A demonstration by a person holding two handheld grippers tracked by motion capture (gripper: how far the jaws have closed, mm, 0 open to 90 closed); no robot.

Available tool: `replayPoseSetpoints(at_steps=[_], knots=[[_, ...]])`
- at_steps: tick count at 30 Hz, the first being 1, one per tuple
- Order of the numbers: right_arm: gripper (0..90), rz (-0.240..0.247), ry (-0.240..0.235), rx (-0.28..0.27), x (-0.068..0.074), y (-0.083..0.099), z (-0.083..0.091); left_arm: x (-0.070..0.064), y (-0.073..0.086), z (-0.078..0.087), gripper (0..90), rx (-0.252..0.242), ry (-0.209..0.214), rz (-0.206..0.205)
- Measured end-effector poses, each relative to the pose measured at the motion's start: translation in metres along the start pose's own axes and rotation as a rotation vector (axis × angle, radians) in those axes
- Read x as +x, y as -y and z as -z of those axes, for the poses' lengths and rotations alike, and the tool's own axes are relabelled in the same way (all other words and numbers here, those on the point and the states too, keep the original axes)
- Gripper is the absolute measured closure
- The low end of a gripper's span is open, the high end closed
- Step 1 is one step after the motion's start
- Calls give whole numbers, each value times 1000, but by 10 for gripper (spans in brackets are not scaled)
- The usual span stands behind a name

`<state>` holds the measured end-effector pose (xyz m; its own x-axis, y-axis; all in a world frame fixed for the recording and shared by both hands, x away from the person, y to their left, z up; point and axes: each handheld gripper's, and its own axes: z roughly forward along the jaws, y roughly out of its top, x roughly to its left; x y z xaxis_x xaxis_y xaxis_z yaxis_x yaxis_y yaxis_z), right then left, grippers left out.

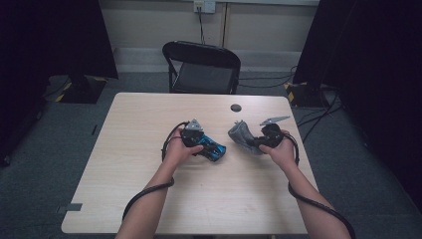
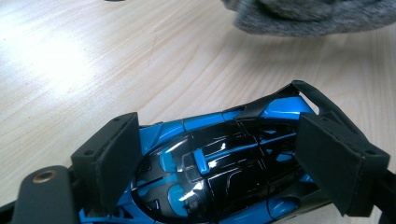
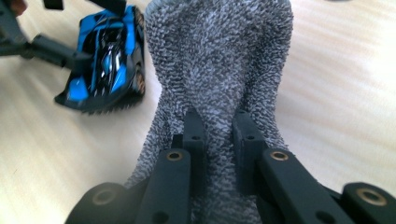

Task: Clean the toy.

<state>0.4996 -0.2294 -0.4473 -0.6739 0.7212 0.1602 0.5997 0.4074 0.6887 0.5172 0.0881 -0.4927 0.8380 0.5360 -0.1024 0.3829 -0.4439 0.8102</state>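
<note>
Tongs in both hands sit over the middle of the table, each closed on its own thing. The left gripper holds a blue and black toy car; in the left gripper view its 2 jaws press against the car from either side, one pad on the near flank and one just ahead of the rear wing, with the body filling the gap between them. The car rests low, at or just above the wood; whether it touches cannot be told.

The right gripper pinches a grey cloth. In the right gripper view the 2 jaws stand close together with a fold of the cloth squeezed between them, and the rest of the fabric spreads forward past the tips onto the table. From that view the car lies just beside the cloth's left edge, near but apart from it.

A black chair stands beyond the far edge.
</note>
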Motion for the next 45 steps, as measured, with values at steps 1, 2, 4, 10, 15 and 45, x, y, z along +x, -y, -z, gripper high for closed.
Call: replayPoseSetpoints(at_steps=[1,2,4,10,15,45], knots=[[790,0,0,0,0,0,0,0,0,0,147,0,0,0],[790,3,9,-4,0,-3,-2,0,0,0,147,1,0,0],[790,14,23,-11,1,-13,-8,0,0,0,147,1,1,0],[789,32,41,-27,4,-32,-28,0,1,0,147,-7,0,-3],[789,38,30,-20,9,-41,-50,0,1,0,148,-8,-2,-3],[790,141,-17,33,42,-62,-125,1,2,0,146,-14,7,2]])
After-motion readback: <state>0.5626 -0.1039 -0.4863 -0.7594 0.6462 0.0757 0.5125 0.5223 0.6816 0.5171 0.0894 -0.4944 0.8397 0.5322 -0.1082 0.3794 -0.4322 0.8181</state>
